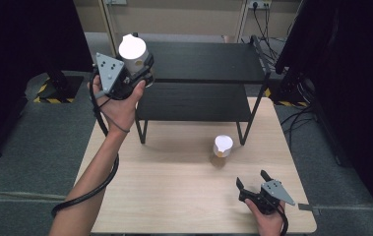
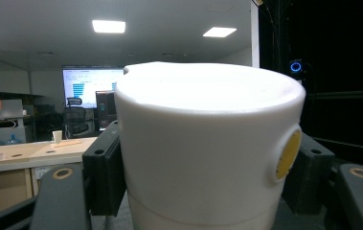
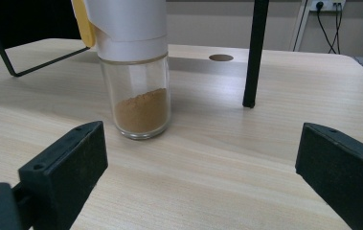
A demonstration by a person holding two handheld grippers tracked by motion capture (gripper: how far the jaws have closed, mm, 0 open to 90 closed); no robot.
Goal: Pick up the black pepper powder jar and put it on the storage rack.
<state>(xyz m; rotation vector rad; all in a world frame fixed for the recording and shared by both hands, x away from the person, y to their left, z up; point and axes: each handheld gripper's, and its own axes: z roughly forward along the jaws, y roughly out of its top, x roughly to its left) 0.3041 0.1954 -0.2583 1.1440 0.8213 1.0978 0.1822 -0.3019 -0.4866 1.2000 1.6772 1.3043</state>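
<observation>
The left gripper (image 1: 134, 73), in the person's raised left hand (image 1: 120, 105), was clamped on a white-capped jar (image 1: 134, 54) and held it in the air beside the left end of the black two-tier metal shelf (image 1: 199, 101), level with its top tier. In the left gripper view the black pads (image 2: 103, 175) pressed against both sides of that jar's broad white plastic cap (image 2: 208, 143), and a round yellow spot (image 2: 287, 153) showed on the cap's right side. The thick black cable (image 1: 95, 187) trailed from the gripper down along the forearm.

The right gripper (image 1: 254, 183) sat low at the near right corner of the light wooden table (image 1: 174, 196), in the person's right hand (image 1: 267, 219), with its jaws spread wide and nothing between them. Ahead of those jaws stood a second glass spice jar (image 3: 138, 91), upright on the table, with a white cap bearing a yellow tab and a layer of brown powder at its bottom. From above, this jar (image 1: 222, 146) stood just in front of the shelf's right front leg (image 3: 255, 52), well apart from the right gripper.
</observation>
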